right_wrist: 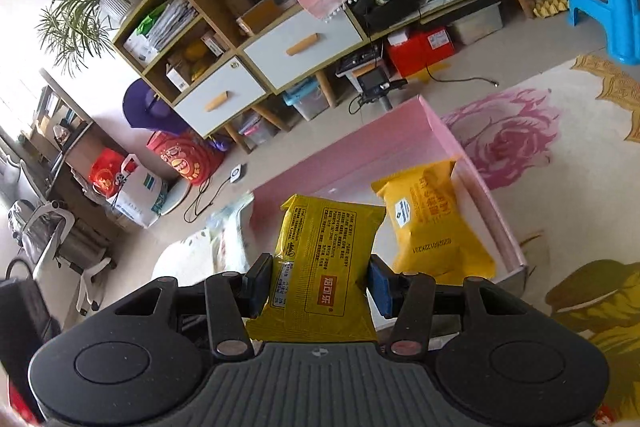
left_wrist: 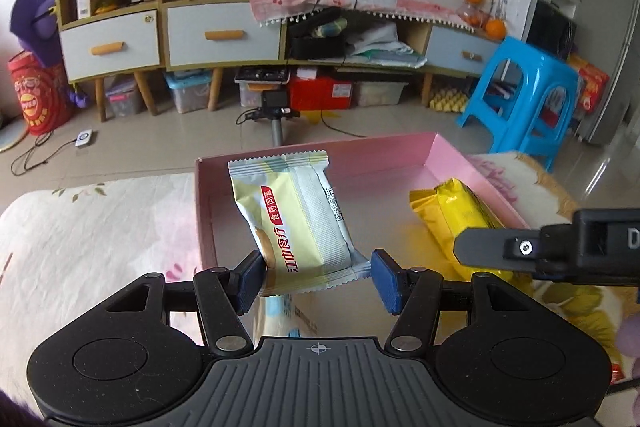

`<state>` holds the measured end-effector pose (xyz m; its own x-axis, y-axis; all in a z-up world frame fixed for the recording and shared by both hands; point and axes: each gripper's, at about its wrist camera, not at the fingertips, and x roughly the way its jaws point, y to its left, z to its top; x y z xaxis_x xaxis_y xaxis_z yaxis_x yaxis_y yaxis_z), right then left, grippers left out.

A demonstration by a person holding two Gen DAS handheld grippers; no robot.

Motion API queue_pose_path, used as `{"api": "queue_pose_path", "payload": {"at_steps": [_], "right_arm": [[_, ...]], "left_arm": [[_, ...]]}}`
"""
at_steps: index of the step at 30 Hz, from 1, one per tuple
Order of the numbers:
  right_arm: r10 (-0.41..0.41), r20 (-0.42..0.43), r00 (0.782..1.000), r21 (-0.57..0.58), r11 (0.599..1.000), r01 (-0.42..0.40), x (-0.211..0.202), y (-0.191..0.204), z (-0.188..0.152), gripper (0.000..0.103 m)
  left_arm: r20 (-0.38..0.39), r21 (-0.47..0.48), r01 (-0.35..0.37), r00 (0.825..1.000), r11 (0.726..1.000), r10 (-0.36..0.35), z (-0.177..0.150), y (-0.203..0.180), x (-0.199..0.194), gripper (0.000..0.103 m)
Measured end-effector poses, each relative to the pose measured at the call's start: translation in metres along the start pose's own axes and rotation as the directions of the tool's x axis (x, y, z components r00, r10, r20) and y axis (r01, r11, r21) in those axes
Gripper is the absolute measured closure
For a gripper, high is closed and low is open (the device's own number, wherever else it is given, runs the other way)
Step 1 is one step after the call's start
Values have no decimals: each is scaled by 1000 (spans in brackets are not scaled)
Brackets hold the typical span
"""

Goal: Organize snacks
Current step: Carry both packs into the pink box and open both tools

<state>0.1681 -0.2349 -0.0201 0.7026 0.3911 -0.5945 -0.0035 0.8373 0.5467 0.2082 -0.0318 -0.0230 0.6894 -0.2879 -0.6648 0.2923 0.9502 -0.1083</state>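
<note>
A shallow pink box (left_wrist: 400, 155) lies on a flowered cloth; it also shows in the right wrist view (right_wrist: 360, 151). My left gripper (left_wrist: 316, 277) is shut on a pale green and white snack packet (left_wrist: 298, 223), held tilted over the box's near left part. One yellow snack packet (left_wrist: 452, 211) lies in the box at the right, and it shows in the right wrist view (right_wrist: 432, 219). My right gripper (right_wrist: 318, 285) is shut on a second yellow packet (right_wrist: 324, 267), held above the box's near edge. The right gripper's black body (left_wrist: 560, 247) enters the left wrist view at the right.
The flowered cloth (left_wrist: 80, 247) covers the surface around the box. Beyond are a tiled floor, a low cabinet with drawers (left_wrist: 220, 35), a camera on a pole (left_wrist: 276, 107) just behind the box, and a blue plastic stool (left_wrist: 528, 95) at the right.
</note>
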Motion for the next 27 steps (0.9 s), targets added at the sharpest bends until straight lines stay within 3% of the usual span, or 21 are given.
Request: {"api": "queue_pose_path", "payload": {"at_steps": [5, 10, 15, 20, 27], "right_arm": [[-20, -4, 1000, 32, 999, 20, 4, -9, 0, 61], [-23, 15, 1000, 44, 999, 23, 2, -16, 1, 61], [-13, 27, 1000, 59, 998, 11, 1, -20, 2, 51], [-14, 34, 999, 56, 998, 12, -2, -17, 3, 39], [-29, 49, 998, 37, 999, 27, -12, -17, 8, 31]], "left_arm": [[-10, 49, -23, 1000, 999, 24, -1, -3, 17, 46], [-12, 34, -62, 998, 998, 62, 2, 4, 31, 46], [-8, 10, -79, 997, 997, 79, 3, 7, 35, 41], [-8, -13, -60, 998, 998, 59, 2, 8, 29, 26], [-11, 6, -57, 998, 998, 57, 2, 1, 10, 21]]}}
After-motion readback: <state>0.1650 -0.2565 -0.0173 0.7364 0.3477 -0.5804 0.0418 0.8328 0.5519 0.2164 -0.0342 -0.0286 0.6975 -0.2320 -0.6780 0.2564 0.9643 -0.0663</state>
